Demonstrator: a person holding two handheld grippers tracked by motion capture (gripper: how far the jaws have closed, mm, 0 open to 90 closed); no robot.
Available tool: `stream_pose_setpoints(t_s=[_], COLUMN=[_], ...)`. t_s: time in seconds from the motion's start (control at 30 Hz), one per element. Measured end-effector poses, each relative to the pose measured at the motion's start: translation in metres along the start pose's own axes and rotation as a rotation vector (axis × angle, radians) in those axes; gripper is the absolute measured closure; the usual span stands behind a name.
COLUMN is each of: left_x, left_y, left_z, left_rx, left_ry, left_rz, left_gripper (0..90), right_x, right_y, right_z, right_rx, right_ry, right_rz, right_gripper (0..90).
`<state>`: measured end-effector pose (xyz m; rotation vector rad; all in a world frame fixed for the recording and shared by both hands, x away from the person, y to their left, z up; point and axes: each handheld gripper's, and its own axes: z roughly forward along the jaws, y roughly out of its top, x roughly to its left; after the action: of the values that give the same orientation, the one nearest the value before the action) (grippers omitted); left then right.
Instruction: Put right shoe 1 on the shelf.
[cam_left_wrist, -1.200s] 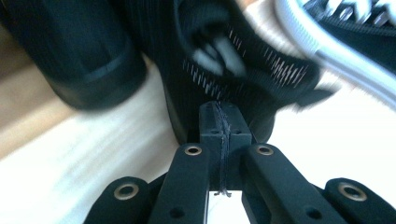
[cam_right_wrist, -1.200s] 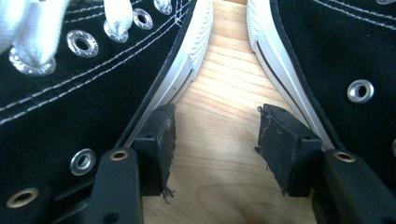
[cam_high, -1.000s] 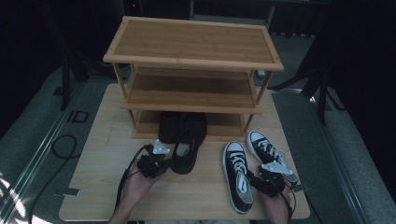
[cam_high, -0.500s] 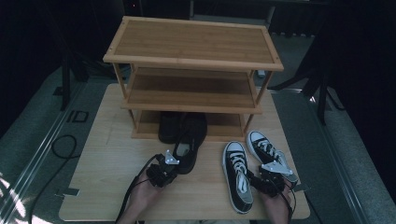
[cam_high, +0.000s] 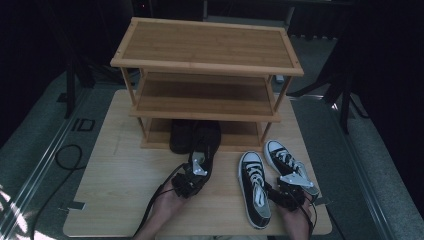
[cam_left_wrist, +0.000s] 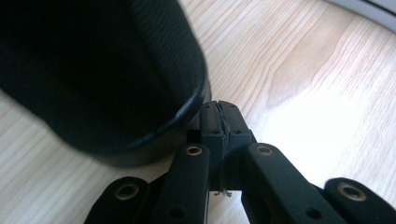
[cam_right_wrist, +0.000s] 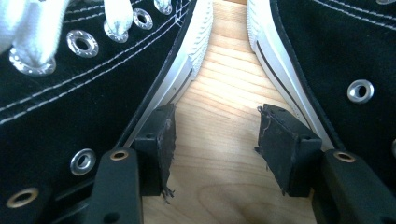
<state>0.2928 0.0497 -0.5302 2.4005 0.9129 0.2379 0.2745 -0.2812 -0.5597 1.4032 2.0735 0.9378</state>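
A pair of plain black shoes (cam_high: 182, 135) stands with its toes under the lowest shelf of a bamboo shoe rack (cam_high: 205, 50). My left gripper (cam_high: 202, 154) is shut, pads pressed together with nothing between them, and its tips (cam_left_wrist: 219, 116) sit right beside the heel of the right-hand black shoe (cam_left_wrist: 93, 70). Two black-and-white lace-up sneakers (cam_high: 255, 187) (cam_high: 286, 159) lie at the front right. My right gripper (cam_high: 281, 175) rests on the table in the gap between them, open (cam_right_wrist: 217, 140), with bare wood between its pads and a sneaker on either side (cam_right_wrist: 70, 70) (cam_right_wrist: 336, 56).
The rack has three bamboo shelves and stands at the back of a light wooden table (cam_high: 115, 175). A black cable (cam_high: 152, 205) trails from the left gripper toward the front edge. Dark floor and stand legs surround the table.
My left gripper has moved to the right and forward, up to the heel of the right-hand black shoe. The right gripper and the sneakers have stayed in place.
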Motion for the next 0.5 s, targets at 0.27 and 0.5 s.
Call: stream_pose_setpoints(t_s=[0.27, 0.5], left_x=[0.004, 0.010], left_y=[0.019, 0.026], left_z=[0.006, 0.006], left_rx=[-0.027, -0.037], left_ry=[0.026, 0.040], left_rz=[0.007, 0.006], left_gripper=[90.0, 90.0], right_x=[0.000, 0.000], right_y=[0.000, 0.000], right_z=[0.000, 0.000], right_rx=[0.000, 0.000], right_ry=[0.000, 0.000], right_rz=[0.000, 0.001], right_gripper=[45.9, 46.0])
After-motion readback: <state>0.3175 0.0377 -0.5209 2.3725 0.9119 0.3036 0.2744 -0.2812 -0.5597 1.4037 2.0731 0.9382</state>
